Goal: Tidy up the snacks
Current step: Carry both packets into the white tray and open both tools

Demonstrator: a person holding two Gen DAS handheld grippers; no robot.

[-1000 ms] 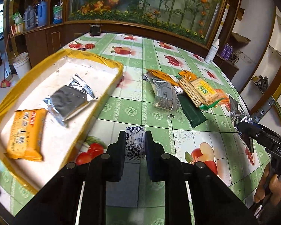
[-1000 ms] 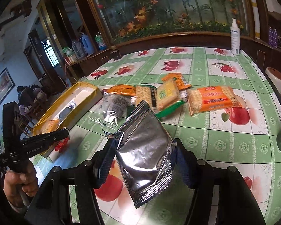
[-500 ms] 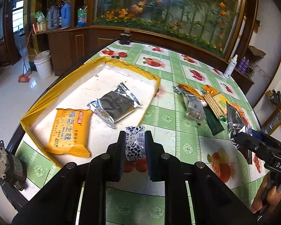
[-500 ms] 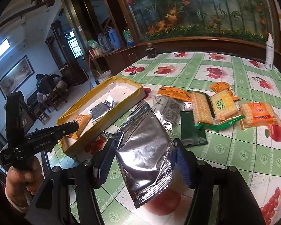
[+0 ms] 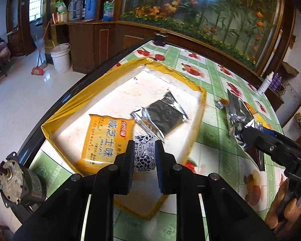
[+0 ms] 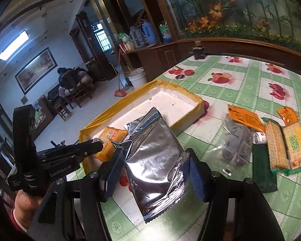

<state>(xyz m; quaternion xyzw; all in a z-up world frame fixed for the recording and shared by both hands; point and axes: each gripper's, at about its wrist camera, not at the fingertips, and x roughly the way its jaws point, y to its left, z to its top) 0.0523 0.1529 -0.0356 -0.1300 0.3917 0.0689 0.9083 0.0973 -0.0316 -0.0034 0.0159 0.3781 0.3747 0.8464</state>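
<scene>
Snacks in transit, both at once. Left hand-held gripper (image 5: 144,156) is clenched on a small white-and-navy patterned packet (image 5: 144,153), low centre of the left wrist view, poised over the near end of the yellow-rimmed tray (image 5: 202,108). Right hand-held gripper (image 6: 153,172) grips a silver foil pouch (image 6: 154,160) by its sides, centre of the right wrist view, just beside the tray's near rim.

Already in the tray: an orange biscuit pack (image 5: 107,140) and a dark foil-edged packet (image 5: 164,115), lying side by side and touching or nearly so. Remaining snacks sit on the green fruit-print tabletop (image 6: 250,84) at right of the right wrist view: orange wrappers, a clear bag (image 6: 234,144), cracker packs (image 6: 287,146), a dark green pack (image 6: 262,170).

Risks, as I judge them:
- Both grippers converge on the same end of the tray; they could knock each other and jar a hold loose.
- Silver pouch is slick and puffy, held only at its edges; a squeeze or jolt may let it slip onto the tabletop short of the rim.
- Small packet released from height could land atop the orange pack and make a heap.
- Tray sits near the tabletop's edge; a push against its rim could shove it outward.
</scene>
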